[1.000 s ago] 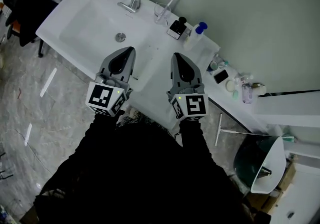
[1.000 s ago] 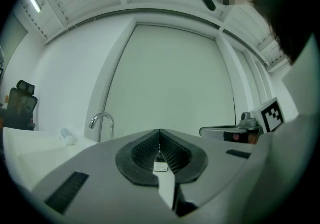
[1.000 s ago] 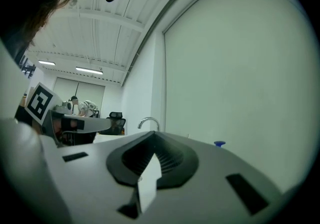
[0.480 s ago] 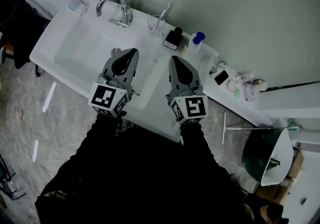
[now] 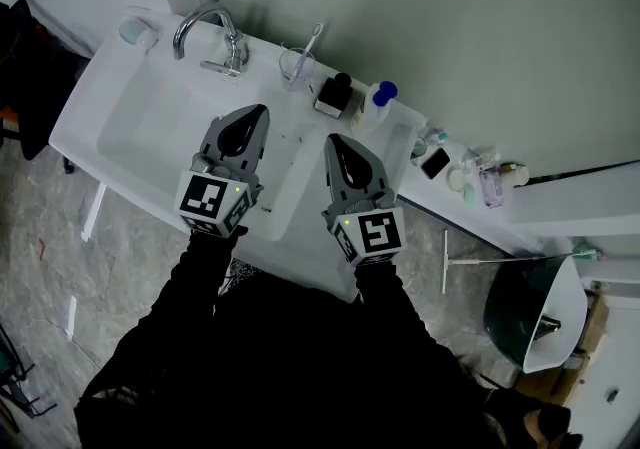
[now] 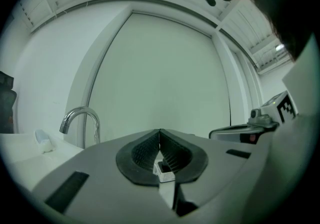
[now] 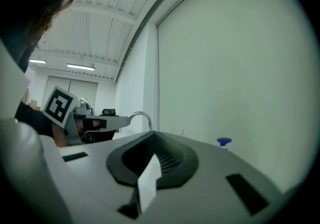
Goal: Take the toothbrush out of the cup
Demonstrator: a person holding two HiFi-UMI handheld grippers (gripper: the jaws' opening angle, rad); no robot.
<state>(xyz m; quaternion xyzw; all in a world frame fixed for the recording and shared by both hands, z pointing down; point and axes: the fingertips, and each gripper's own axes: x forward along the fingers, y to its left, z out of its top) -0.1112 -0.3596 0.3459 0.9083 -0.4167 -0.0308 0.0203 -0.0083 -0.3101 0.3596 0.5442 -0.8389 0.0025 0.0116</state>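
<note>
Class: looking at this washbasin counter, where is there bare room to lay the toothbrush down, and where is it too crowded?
Bare: the counter between the right gripper and the phone, and the basin before the faucet. Crowded: the back edge from cup to blue-capped bottle, and the clutter past the phone.

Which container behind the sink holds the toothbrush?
The clear cup next to the faucet, toothbrush sticking out; the black-topped bottle and blue-capped bottle sit farther right.
</note>
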